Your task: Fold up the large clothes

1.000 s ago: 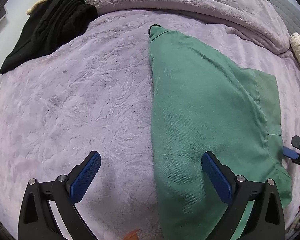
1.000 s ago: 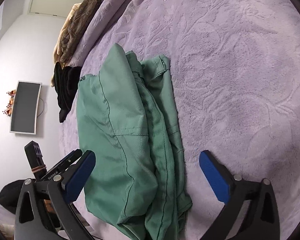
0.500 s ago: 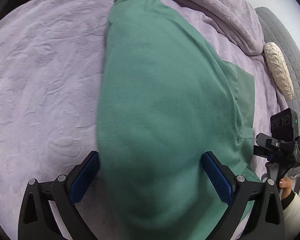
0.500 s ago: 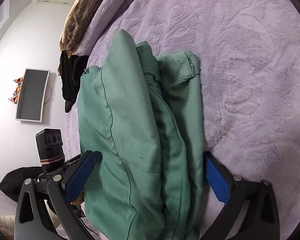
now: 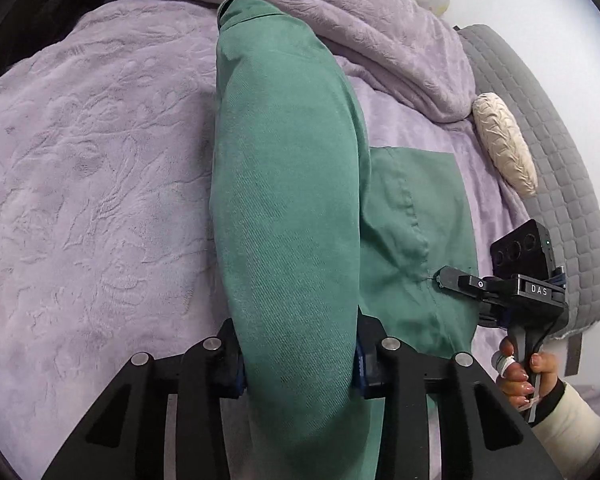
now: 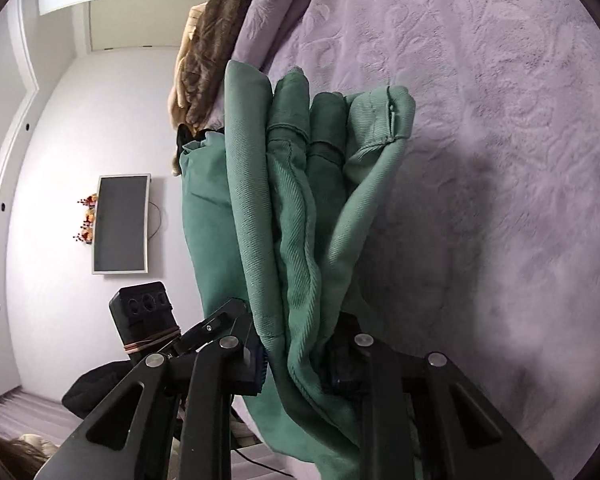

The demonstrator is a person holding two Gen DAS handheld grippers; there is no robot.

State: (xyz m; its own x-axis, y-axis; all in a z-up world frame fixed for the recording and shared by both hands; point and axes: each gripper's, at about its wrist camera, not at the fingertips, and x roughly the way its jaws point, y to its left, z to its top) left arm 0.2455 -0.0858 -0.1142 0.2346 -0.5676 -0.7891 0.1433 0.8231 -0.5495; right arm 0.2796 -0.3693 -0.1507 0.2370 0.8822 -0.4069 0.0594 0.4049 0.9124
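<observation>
Green trousers (image 5: 288, 208), folded lengthwise, lie on a lilac bedspread (image 5: 92, 184). In the left wrist view my left gripper (image 5: 298, 364) is closing on a thick rounded fold at the near end, both blue pads pressed into the cloth. In the right wrist view my right gripper (image 6: 300, 364) is closing on the other near edge, where several bunched layers of the green trousers (image 6: 296, 216) rise up off the bed between the pads. The right gripper (image 5: 448, 278) also shows at the right of the left wrist view, held by a hand.
A cream cushion (image 5: 504, 144) and a grey quilted headboard (image 5: 560, 184) lie at the right. Black clothes (image 5: 40, 12) sit at the far left corner. A brown blanket (image 6: 208, 52) lies at the bed's far end. A wall screen (image 6: 120, 224) hangs beyond.
Both grippers moved onto the trousers' near end and went from wide open to clamped on the cloth. The gripped edges have lifted a little off the bedspread.
</observation>
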